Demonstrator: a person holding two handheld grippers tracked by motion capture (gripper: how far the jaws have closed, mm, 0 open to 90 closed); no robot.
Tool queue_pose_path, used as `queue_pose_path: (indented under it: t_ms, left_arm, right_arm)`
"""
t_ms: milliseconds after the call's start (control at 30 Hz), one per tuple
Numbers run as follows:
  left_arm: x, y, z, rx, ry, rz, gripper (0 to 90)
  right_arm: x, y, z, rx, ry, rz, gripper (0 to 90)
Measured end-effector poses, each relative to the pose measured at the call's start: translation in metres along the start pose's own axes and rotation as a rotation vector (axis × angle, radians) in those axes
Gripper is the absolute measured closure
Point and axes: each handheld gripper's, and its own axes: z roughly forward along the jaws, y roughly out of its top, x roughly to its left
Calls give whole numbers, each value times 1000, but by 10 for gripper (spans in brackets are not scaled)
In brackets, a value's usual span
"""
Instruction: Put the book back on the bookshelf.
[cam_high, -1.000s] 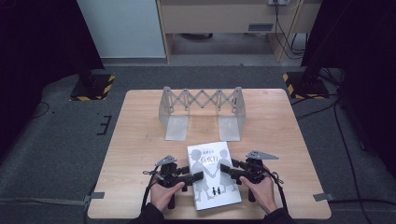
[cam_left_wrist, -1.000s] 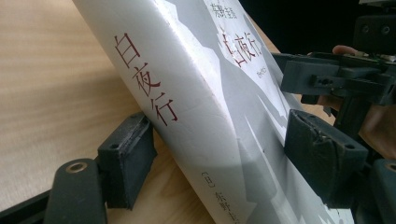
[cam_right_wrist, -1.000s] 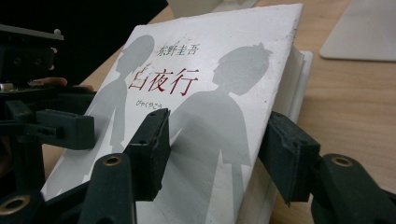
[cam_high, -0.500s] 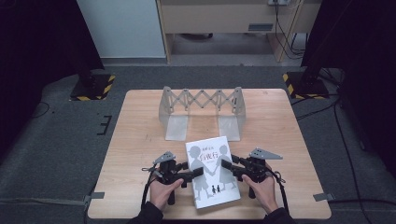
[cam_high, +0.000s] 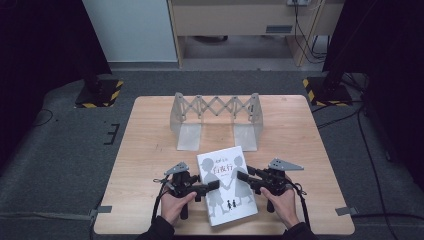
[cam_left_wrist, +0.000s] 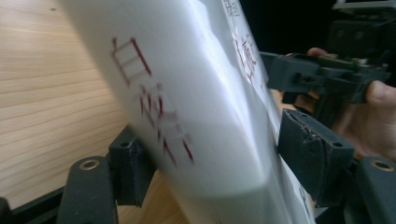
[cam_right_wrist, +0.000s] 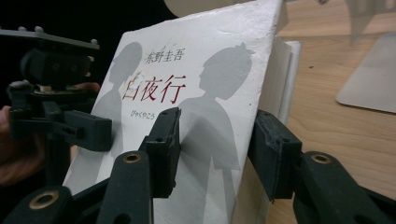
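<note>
A white book with grey silhouettes and red title characters is held over the near middle of the wooden table. My left gripper is shut on its left edge and my right gripper on its right edge. In the left gripper view the book sits tilted between the jaws of the left gripper, with the right gripper beyond. In the right gripper view my right gripper clamps the cover and pages of the book, and the left gripper shows at far left.
An expanding metal book rack stands at the back middle of the table, with two flat base plates reaching toward me. One plate lies just beyond the book in the right gripper view. Dark floor surrounds the table.
Both grippers keep their hold on the book. The book has risen and shifted slightly away from the near edge; the hands have barely moved.
</note>
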Motion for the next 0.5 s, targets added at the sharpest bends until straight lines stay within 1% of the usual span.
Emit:
queue_pose_path:
  t_ms: [33, 67, 100, 133, 233, 267, 367, 400, 433, 467, 500]
  left_arm:
    - [0, 0, 0, 0, 0, 0, 315]
    - [-3, -1, 2, 3, -5, 3, 315]
    - [-4, -2, 3, -7, -4, -1, 317]
    - [-3, -2, 3, -18, -12, -6, 338]
    - [-4, -2, 3, -19, -8, -2, 341]
    - [-6, -1, 2, -26, -9, 7, 355]
    - [-8, 1, 2, -31, -10, 17, 363]
    - [-9, 1, 2, -34, -12, 14, 373]
    - [-10, 3, 1, -40, -23, 1, 399]
    - [-10, 3, 1, -40, -23, 1, 402]
    - [-10, 5, 1, -36, -22, 1, 407]
  right_arm:
    - [0, 0, 0, 0, 0, 0, 549]
    - [1, 0, 1, -2, 15, 9, 549]
    - [2, 0, 3, -4, 29, 12, 554]
    - [4, 0, 3, -3, 28, 5, 554]
    - [3, 0, 3, -4, 30, 10, 554]
    - [2, 0, 3, -1, 35, 22, 553]
    - [1, 1, 2, -1, 33, 27, 548]
    - [1, 1, 1, -5, 34, 28, 542]
    - [0, 2, 0, -10, 31, 29, 534]
    - [0, 2, 0, -10, 31, 29, 534]
    - [-2, 3, -4, -33, 11, 27, 527]
